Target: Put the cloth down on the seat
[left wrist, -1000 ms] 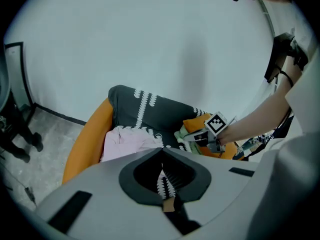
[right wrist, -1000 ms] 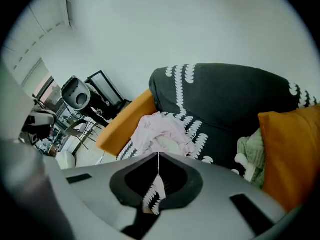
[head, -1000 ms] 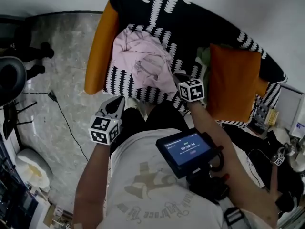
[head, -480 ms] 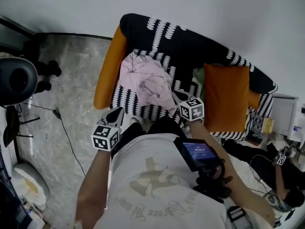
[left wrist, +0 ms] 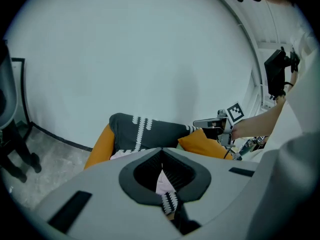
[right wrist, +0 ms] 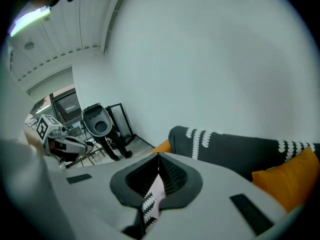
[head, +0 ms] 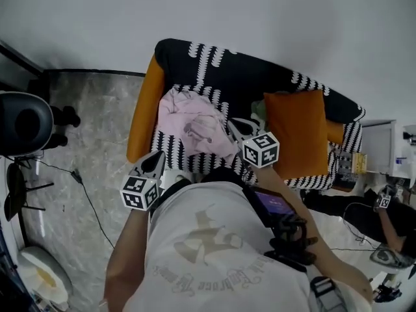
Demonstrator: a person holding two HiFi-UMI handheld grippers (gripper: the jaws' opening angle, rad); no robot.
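Note:
A crumpled pink cloth (head: 195,123) lies spread on the left half of the black-and-white patterned sofa seat (head: 170,149). My right gripper (head: 233,123) hangs over the cloth's right edge, jaws shut, and nothing shows caught between them. In the right gripper view its jaws (right wrist: 158,156) meet, and a strip of cloth (right wrist: 156,190) and seat pattern shows below them. My left gripper (head: 156,160) is shut and holds nothing, just off the seat's front edge at the left. In the left gripper view its jaws (left wrist: 161,164) meet above a sliver of cloth (left wrist: 163,183).
An orange cushion (head: 296,132) fills the seat's right half and an orange armrest (head: 144,109) closes the left end. A black office chair (head: 23,122) and a floor cable (head: 88,190) lie to the left. Cluttered gear sits at the right (head: 383,200).
The head view has drawn back, so the sofa looks smaller and sits lower in the picture. Both grippers stay shut and the cloth lies in the same place on the seat.

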